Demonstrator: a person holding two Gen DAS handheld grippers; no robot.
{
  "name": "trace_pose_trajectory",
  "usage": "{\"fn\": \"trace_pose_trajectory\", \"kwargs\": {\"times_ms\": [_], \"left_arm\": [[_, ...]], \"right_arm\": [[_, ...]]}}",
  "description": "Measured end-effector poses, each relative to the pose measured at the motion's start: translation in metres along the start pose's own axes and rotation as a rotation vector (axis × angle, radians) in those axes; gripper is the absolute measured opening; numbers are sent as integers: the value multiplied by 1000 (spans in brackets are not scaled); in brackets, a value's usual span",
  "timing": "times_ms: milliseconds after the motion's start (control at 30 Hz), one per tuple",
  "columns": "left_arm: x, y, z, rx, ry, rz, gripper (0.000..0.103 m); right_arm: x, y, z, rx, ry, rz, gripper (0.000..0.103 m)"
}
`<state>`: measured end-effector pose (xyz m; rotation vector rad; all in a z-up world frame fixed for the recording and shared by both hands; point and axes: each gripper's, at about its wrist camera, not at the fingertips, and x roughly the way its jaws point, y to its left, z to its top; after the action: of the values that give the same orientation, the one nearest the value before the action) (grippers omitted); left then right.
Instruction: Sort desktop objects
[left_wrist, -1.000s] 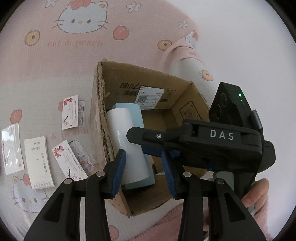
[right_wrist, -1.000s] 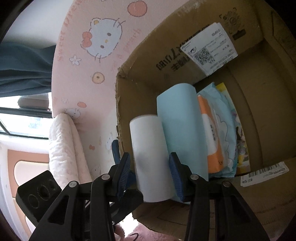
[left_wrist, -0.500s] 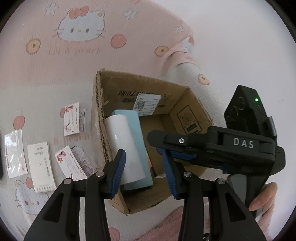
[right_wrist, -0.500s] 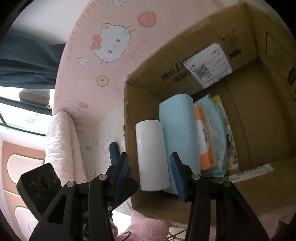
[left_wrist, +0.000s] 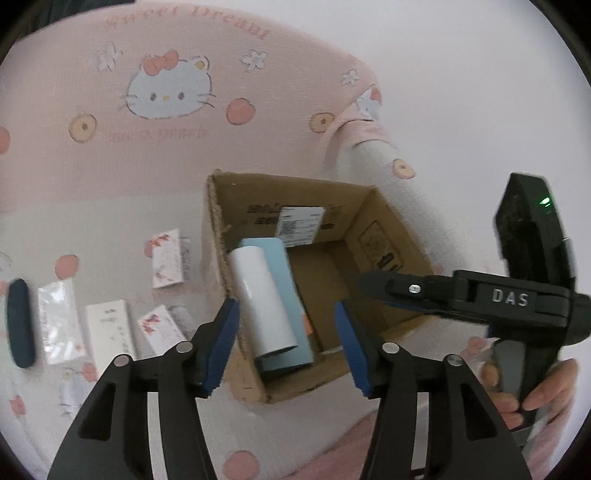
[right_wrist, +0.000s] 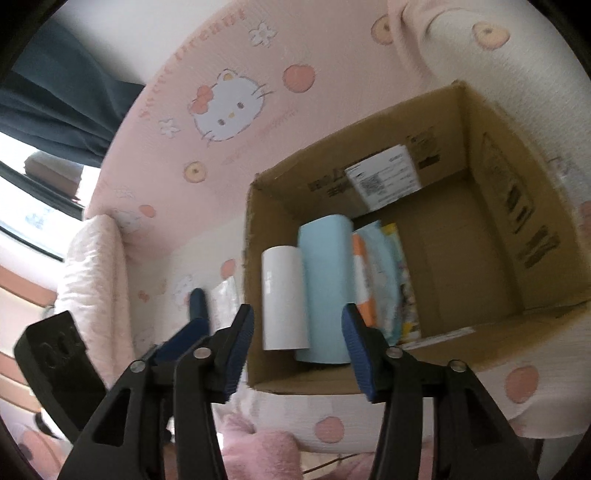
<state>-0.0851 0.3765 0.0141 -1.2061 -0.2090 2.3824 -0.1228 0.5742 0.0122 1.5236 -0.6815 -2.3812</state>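
An open cardboard box (left_wrist: 218, 236) (right_wrist: 546, 236) stands on the pink Hello Kitty bedding. Inside, along its left wall, lie a white roll (left_wrist: 264, 299) (right_wrist: 284, 297) and a light-blue roll (left_wrist: 291, 295) (right_wrist: 327, 291), with an orange and blue wipes pack (right_wrist: 373, 273) beside them. My left gripper (left_wrist: 286, 345) is open and empty above the box's near edge. My right gripper (right_wrist: 297, 349) is open and empty, above the box's near side; it also shows in the left wrist view (left_wrist: 480, 295), over the box's right side.
Left of the box lie several small flat packets and cards (left_wrist: 110, 332) and a dark blue oblong case (left_wrist: 20, 326). A rolled pink blanket (right_wrist: 92, 273) lies far left in the right wrist view. A fluffy pink fabric (right_wrist: 258, 454) lies below the bed edge.
Both grippers have pulled up and back from the box, which looks smaller now. The right gripper left the white roll lying in the box and moved off to the right.
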Motion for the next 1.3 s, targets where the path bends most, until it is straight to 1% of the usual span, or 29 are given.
{"fn": "trace_pose_trajectory", "kwargs": {"times_ms": [67,200,300,333,500,733,833,1067,1167,1300], "left_arm": [[-1,-5,-1,34,-12,43,66],[-4,-14,-2,102,-36,129,66],[-6,-22,-4,153,-54,194,66],[-7,-24,-4,169,-60,215,66],[-10,-35,-7,216,-61,223,67],[-8,-49,-12,278,-74,202,67],[-5,-52,-13,278,-66,197,67],[-3,-54,-14,280,-52,213,67],[-5,-53,-14,273,-57,199,67],[-9,-55,-15,286,-82,200,67]], "right_arm": [[-3,1,-1,-28,-4,-59,51],[-12,6,-8,-99,-22,-179,52],[-17,6,-13,-144,-29,-224,55],[-19,6,-14,-157,-33,-237,57],[-23,-6,-16,-152,-21,-258,58],[-29,-6,-24,-189,-31,-308,60],[-29,-3,-27,-206,-28,-318,60],[-28,4,-33,-231,-15,-320,61],[-28,6,-36,-239,-11,-320,61],[-28,10,-38,-247,-10,-330,61]]}}
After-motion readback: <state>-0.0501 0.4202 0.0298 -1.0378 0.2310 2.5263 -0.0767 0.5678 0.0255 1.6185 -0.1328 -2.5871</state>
